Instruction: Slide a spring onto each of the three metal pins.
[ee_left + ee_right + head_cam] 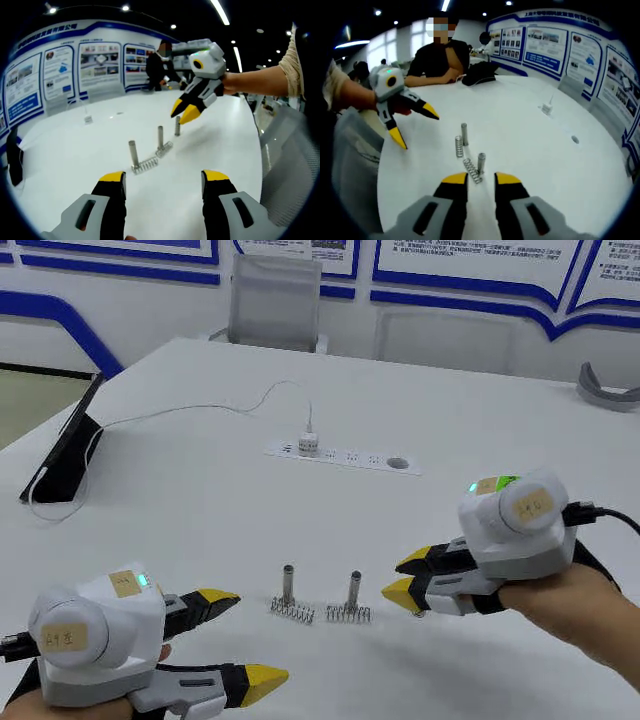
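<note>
Since no spring sat on a pin yet, the two short coiled steel springs I could count lay flat on the white tabletop (200,490), each touching the foot of an upright pin. One spring (292,610) lay by the left-hand short grey metal pin (288,582), and the other spring (348,614) lay by the middle pin (354,590). Placed like that, each seemed ready to be lifted and threaded over the pin beside it.

The left gripper view gave three pins in a row, the farthest pin (177,125) standing just beneath the tips of the right gripper. I could not find a third spring.

The white-bodied right gripper (395,578), with black jaws tipped in yellow, hovered at that end of the row. Its jaws were narrowly parted, and its own view showed bare table between them and nothing gripped. It looked poised to start work there.

The matching left gripper (164,182) was held low and near the person. Its jaws were spread wide, empty, and aimed along the row, probably to leave the right one room.
</note>
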The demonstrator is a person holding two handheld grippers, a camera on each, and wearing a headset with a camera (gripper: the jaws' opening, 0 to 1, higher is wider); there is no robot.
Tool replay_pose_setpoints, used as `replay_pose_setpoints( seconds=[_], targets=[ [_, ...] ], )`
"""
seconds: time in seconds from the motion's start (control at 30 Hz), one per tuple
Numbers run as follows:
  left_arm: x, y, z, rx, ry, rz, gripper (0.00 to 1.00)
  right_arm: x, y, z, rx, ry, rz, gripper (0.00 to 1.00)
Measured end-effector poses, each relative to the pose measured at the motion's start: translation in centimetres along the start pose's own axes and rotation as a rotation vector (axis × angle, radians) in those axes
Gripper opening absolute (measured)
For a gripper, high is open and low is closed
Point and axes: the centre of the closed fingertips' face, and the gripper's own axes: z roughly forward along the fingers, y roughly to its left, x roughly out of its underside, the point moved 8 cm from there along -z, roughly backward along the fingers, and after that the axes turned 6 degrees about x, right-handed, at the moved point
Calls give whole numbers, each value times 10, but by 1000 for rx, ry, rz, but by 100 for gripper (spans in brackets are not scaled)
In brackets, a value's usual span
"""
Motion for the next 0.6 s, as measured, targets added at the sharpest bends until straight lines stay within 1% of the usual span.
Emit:
replay_pose_setpoints(
  seconds=[0.1,0.33,0.6],
  targets=[
    [0,1,-3,-6,0,-2,62,3,2,9,-14,16,-5,22],
    [3,5,-7,-17,6,-10,62,7,-1,22,-34,41,1,21],
    [6,6,-3,-15,12,-16,61,12,0,35,-56,80,-13,21]
  ],
)
